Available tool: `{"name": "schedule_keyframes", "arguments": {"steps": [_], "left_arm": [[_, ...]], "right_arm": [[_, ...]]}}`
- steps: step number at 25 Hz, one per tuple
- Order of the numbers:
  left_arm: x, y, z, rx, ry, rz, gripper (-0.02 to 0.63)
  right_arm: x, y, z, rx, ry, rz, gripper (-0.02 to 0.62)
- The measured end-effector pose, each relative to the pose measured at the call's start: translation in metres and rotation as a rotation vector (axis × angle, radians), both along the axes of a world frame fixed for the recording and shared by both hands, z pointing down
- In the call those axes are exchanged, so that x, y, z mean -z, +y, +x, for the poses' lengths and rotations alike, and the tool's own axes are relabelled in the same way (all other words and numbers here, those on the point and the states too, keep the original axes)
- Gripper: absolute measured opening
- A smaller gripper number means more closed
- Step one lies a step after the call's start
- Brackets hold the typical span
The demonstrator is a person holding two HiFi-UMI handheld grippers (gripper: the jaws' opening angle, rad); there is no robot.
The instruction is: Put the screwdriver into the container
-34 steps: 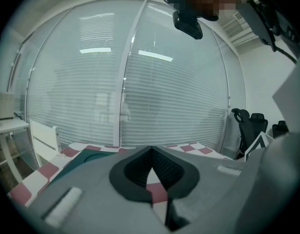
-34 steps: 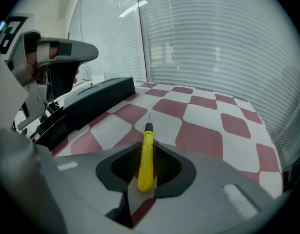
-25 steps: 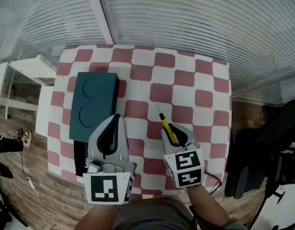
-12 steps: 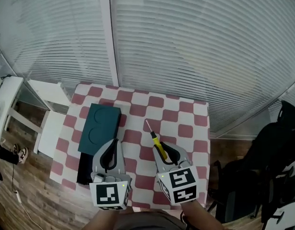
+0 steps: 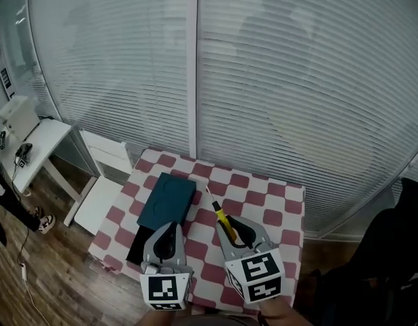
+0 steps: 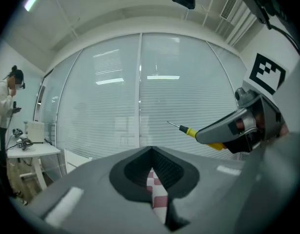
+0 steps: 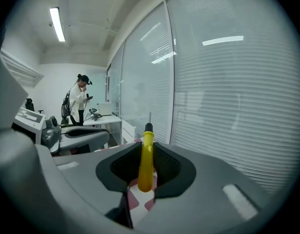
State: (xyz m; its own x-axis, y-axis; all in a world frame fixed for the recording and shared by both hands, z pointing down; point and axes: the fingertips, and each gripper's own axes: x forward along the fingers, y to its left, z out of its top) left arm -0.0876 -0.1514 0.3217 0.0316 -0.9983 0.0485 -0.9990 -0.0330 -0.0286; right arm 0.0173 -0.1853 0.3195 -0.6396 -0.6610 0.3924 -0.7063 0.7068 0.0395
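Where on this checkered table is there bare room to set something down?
The table is bare in its right half, between the screwdriver and the right edge, and along the far strip by the blinds. The teal container crowds the left side.

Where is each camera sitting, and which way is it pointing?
Head view: on head, looking down at table and container; left gripper, right gripper show.
Left gripper view: on left gripper, facing blinds; own shut jaws show.
Right gripper view: on right gripper, facing blinds; jaws clamp screwdriver.
Shared: screwdriver in all three.
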Motion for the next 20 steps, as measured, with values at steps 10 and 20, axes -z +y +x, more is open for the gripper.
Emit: {"name": "schedule_keyframes", "arguments": {"steps": [10,20], "left_arm": [[0.026,0.038,-0.031,0.124,-0.014,0.041,0.0],[0.039,0.047,-0.076,0.092,-0.029,0.061,0.001]], "right_arm": [[-0.004,0.034,-0.04,0.141,0.005,-0.012,0.098],[-0.013,0.051,-0.091,0.143,0.007,-0.02,0.098]]}}
